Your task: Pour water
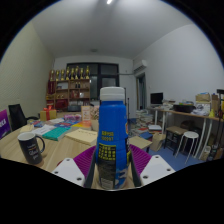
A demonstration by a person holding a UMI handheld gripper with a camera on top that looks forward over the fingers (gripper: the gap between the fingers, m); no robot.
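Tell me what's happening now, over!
Gripper shut on blue bottle. Bottle upright, cap on. Black mug off to one side, beyond the fingers. Nothing blocking.

gripper [112, 168] – we've got it held level, pointing straight ahead | fingers [76, 170] – both pink pads pressed on the sides of the blue bottle [112, 135], upright between them | we can't see the hand holding the gripper

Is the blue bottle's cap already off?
No, the blue bottle, upright between the gripper's jaws, has its white cap on.
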